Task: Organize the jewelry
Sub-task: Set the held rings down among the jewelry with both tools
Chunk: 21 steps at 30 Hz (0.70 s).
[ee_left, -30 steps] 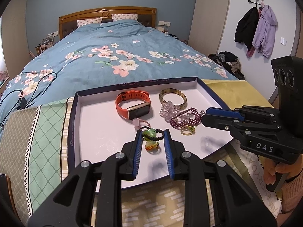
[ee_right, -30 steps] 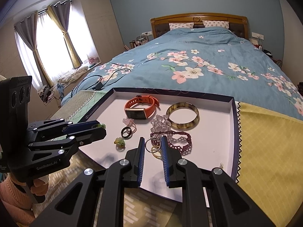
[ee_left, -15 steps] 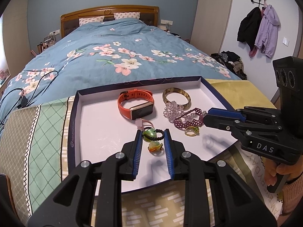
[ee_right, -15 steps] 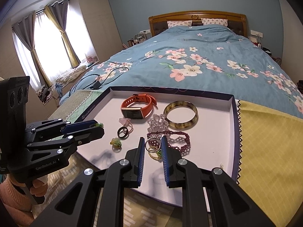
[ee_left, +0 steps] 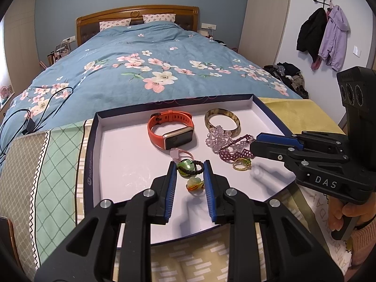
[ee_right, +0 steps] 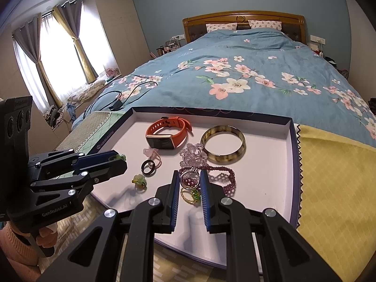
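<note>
A shallow white tray [ee_left: 122, 155] [ee_right: 270, 178] lies at the foot of the bed with jewelry in it: an orange smartwatch [ee_left: 171, 130] [ee_right: 165, 132], a tortoiseshell bangle [ee_left: 222, 119] [ee_right: 224, 144], a clear bead bracelet [ee_left: 217, 138], a purple beaded bracelet [ee_left: 235, 151] [ee_right: 221, 178], a gold ring [ee_left: 240, 164] [ee_right: 190, 196], a black cord with a green bead [ee_left: 189, 166] and a small green-orange ring [ee_left: 195, 184] [ee_right: 139, 181]. My left gripper [ee_left: 189, 164] is open over that ring. My right gripper [ee_right: 189, 175] is open over the gold ring.
The tray rests on a green patterned cloth [ee_left: 54, 164] and a yellow cloth [ee_right: 333, 188]. The blue floral duvet [ee_left: 152, 70] lies behind it. A black charging cable [ee_left: 30, 122] lies at the left of the bed. Coats [ee_left: 322, 35] hang on the right wall.
Both grippers have risen a little and eased back from the jewelry. Both stay open. Nothing in the tray has moved.
</note>
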Tool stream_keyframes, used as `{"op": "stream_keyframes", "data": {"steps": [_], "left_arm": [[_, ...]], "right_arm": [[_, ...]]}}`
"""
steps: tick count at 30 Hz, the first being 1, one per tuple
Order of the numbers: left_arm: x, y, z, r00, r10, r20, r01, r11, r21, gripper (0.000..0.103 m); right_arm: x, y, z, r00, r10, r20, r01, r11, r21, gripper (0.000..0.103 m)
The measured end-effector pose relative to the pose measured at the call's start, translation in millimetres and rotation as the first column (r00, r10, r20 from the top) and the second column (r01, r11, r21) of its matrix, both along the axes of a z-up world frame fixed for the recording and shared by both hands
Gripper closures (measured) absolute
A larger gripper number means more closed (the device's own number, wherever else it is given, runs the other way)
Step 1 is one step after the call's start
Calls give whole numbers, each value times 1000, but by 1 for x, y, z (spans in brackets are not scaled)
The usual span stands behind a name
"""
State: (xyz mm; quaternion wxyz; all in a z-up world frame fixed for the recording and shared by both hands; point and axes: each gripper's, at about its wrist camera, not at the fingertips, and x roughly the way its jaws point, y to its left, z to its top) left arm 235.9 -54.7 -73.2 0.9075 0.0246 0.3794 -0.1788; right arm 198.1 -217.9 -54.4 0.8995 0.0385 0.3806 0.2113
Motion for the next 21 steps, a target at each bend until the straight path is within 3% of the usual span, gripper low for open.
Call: {"op": "stream_keyframes", "data": {"steps": [21], "left_arm": [[10, -1, -7, 1000, 18, -13, -17, 1000, 12, 80]], "right_arm": [[9, 0, -5, 1000, -14, -20, 14, 1000, -11, 87]]}}
